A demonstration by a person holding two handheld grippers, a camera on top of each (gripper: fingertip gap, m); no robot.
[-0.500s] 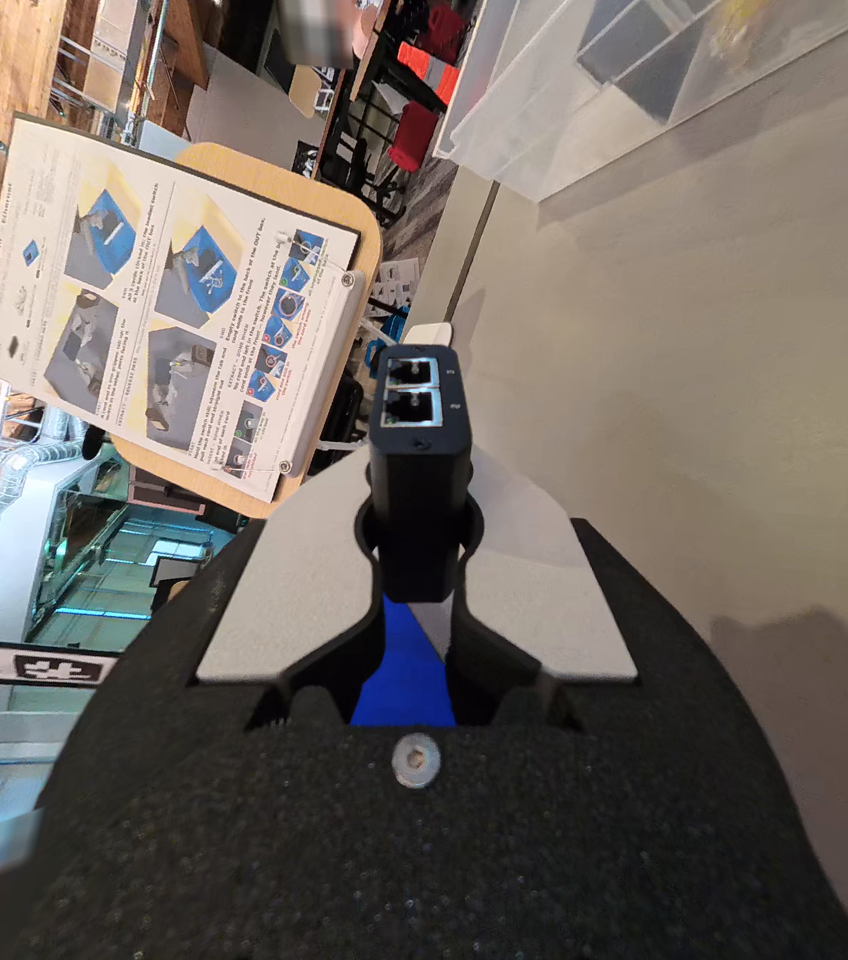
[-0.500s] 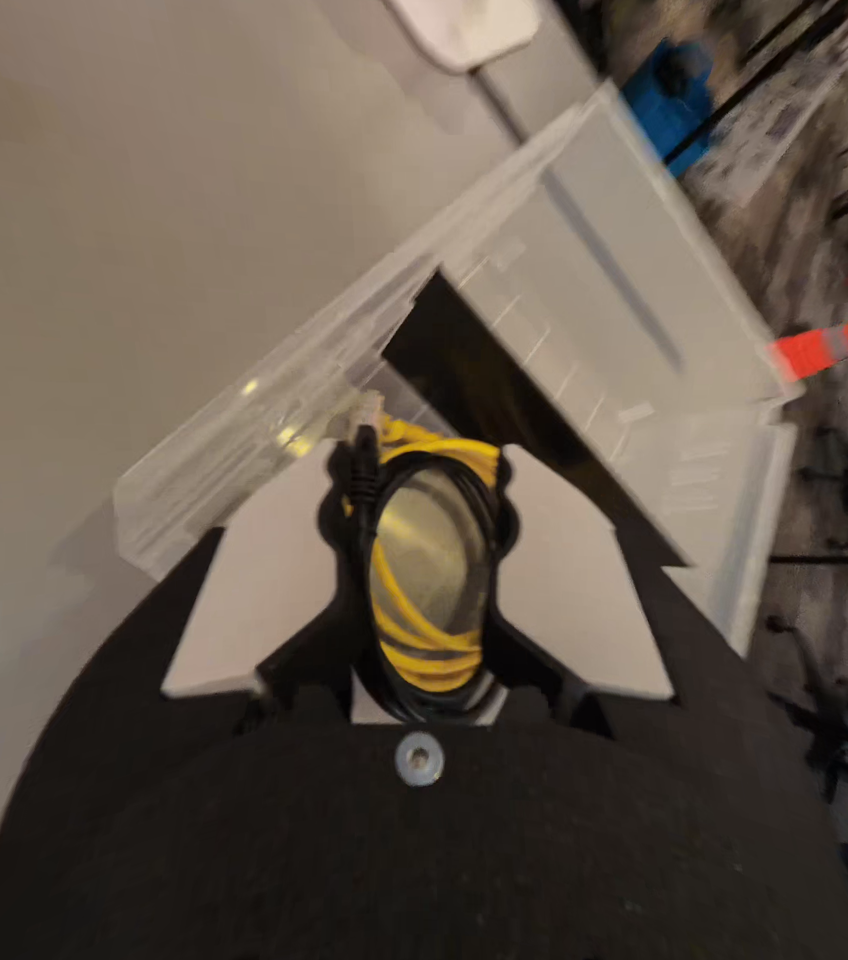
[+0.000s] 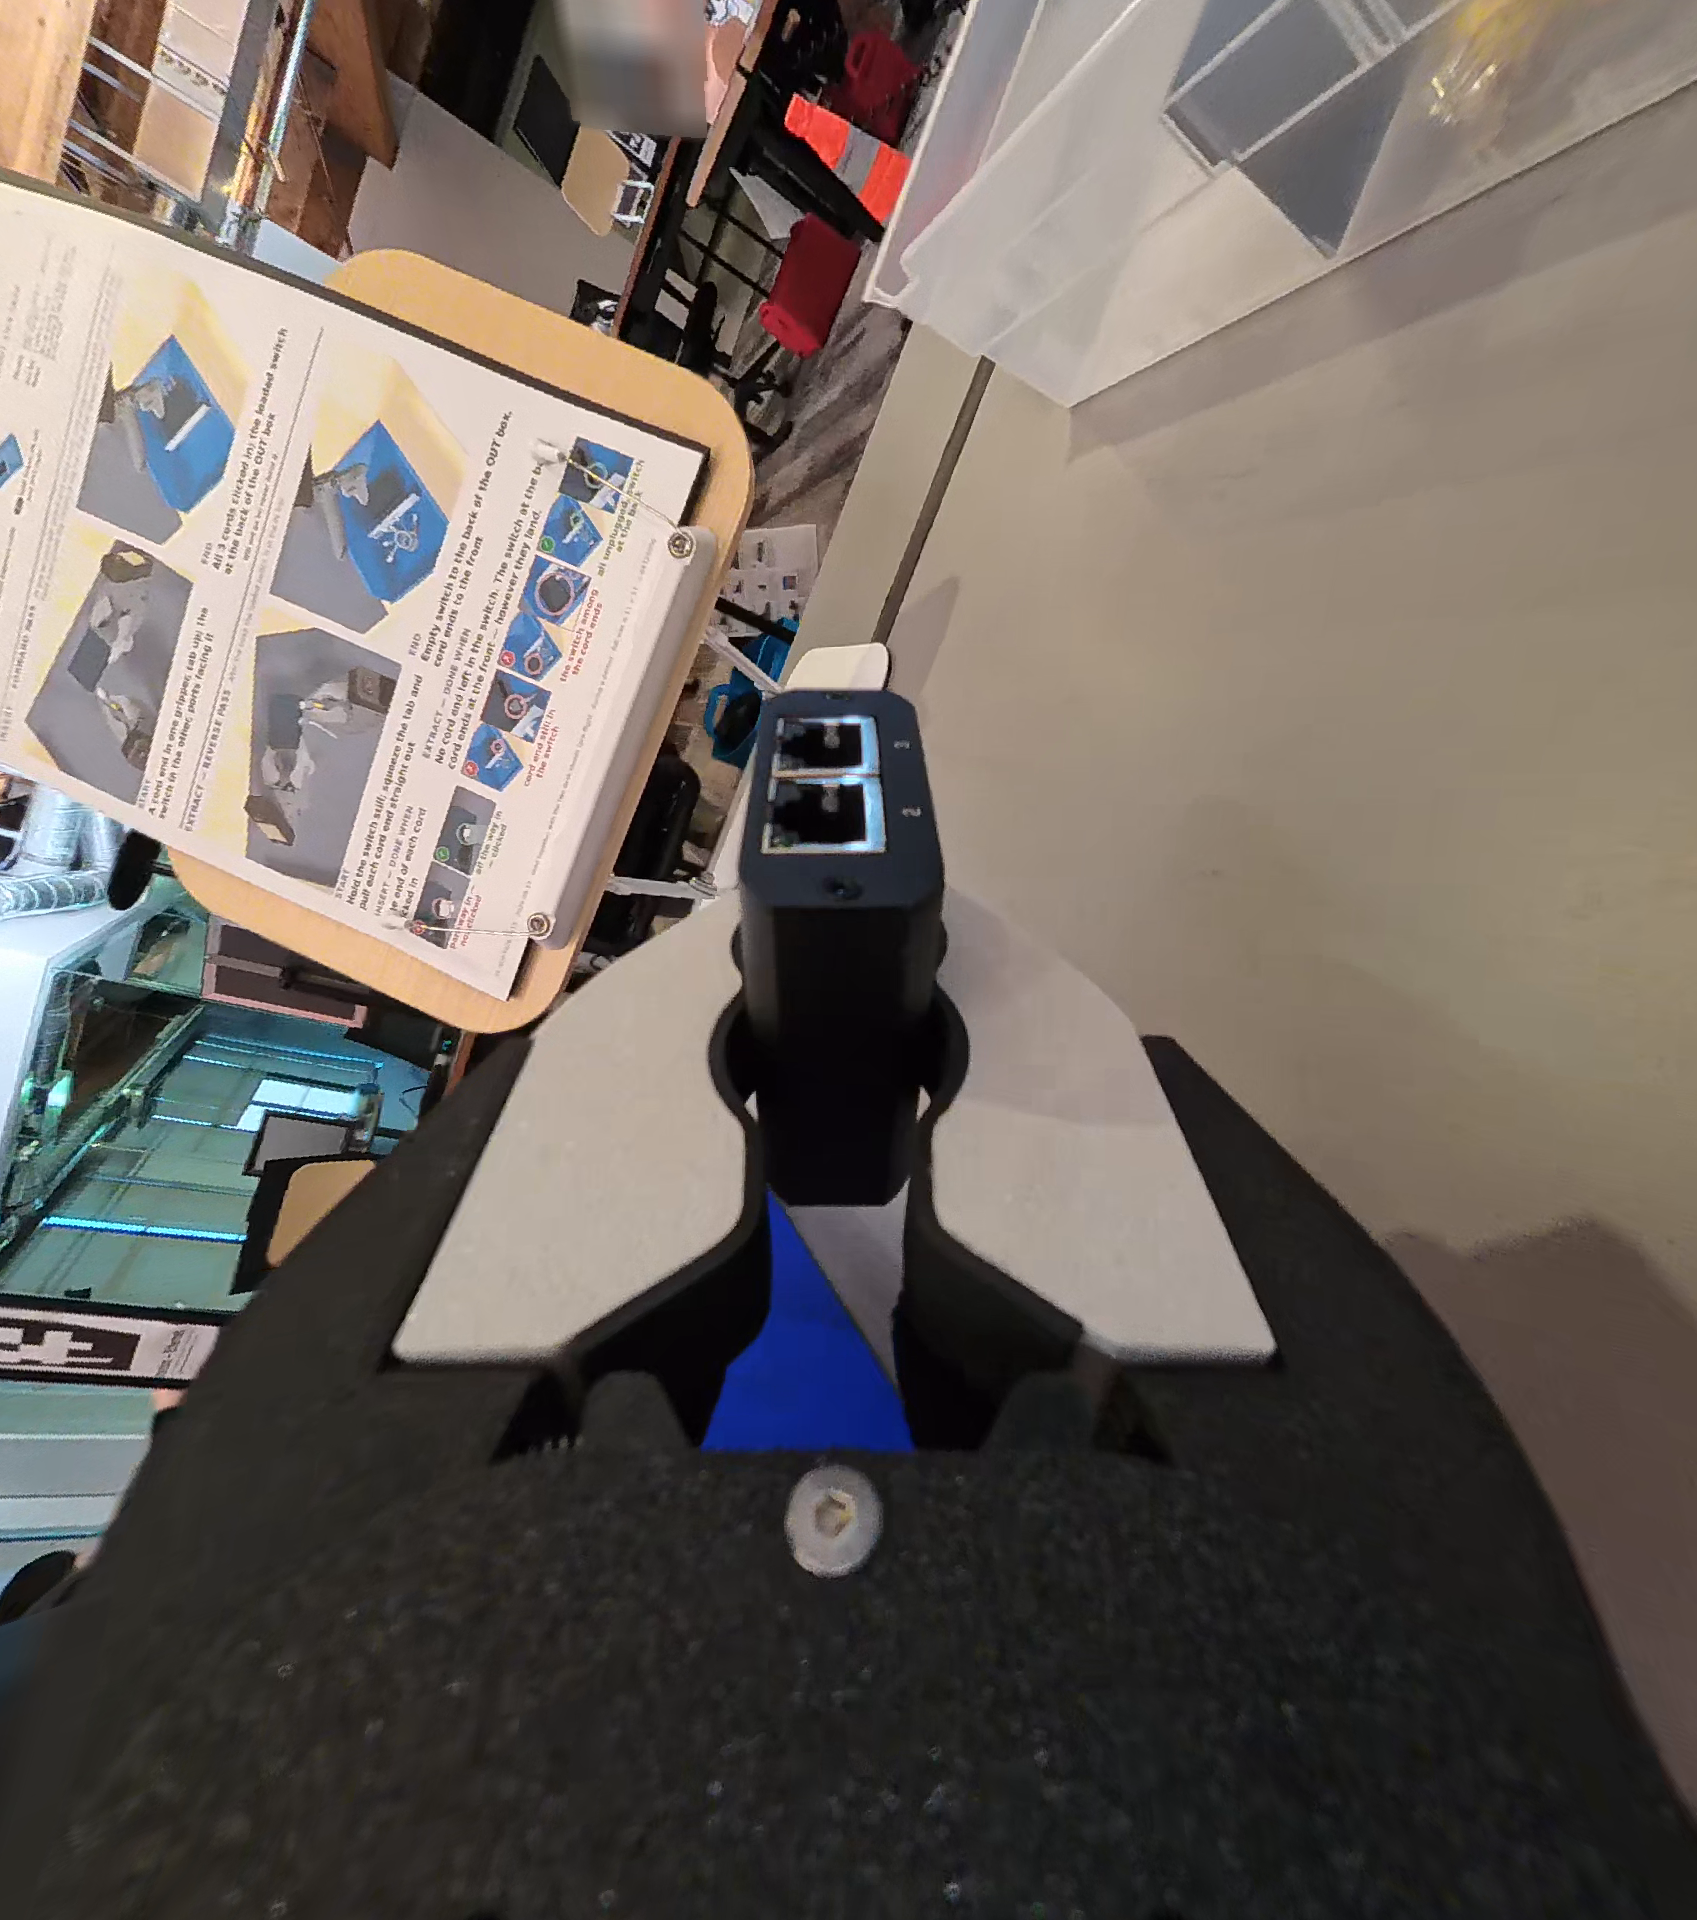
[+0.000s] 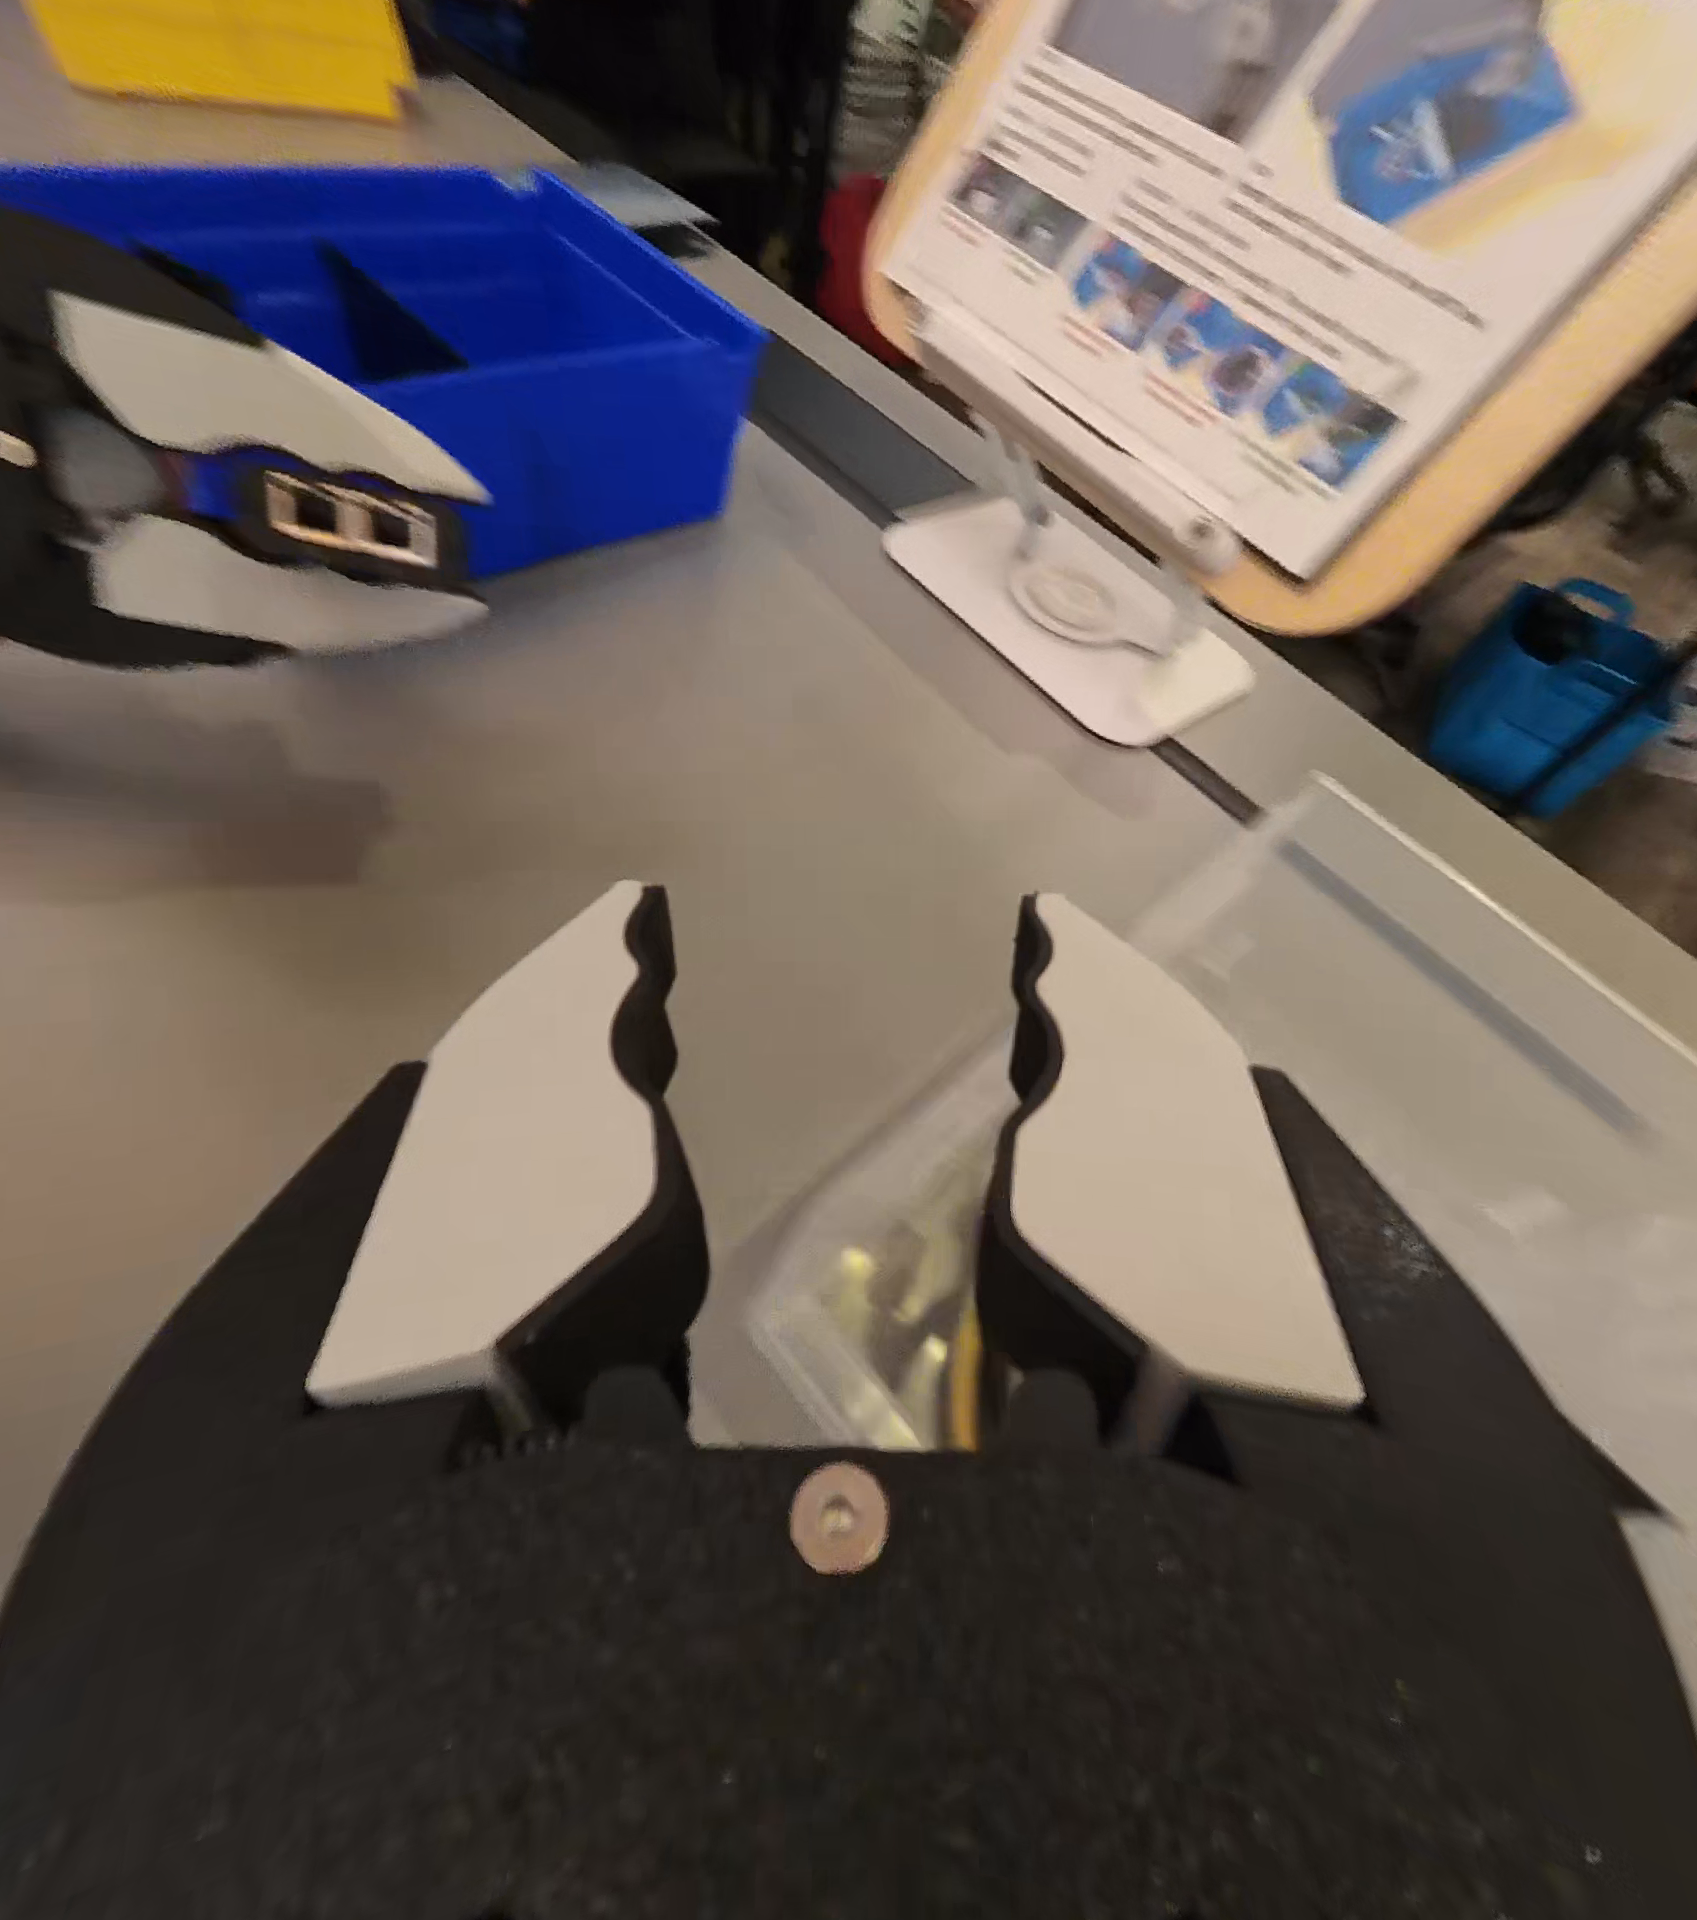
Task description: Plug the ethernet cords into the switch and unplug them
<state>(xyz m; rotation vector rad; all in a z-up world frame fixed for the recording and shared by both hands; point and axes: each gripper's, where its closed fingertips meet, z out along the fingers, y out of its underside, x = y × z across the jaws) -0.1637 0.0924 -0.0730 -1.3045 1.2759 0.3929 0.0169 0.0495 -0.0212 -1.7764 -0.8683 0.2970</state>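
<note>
The left gripper (image 3: 839,997) was clamped on a black switch (image 3: 836,852), its two grey fingers (image 3: 636,1081) pressed against the sides of the body and the port end jutting out past the tips toward 12 o'clock. Seen from the right wrist view, that same gripper (image 4: 376,525) sat at about 10 o'clock, lying on its side with its tips pointing toward 3 o'clock. The right gripper (image 4: 844,914) pointed toward 12 o'clock with its jaws spread wide, its grey fingers (image 4: 553,1101) well apart and its grasp bare.
</note>
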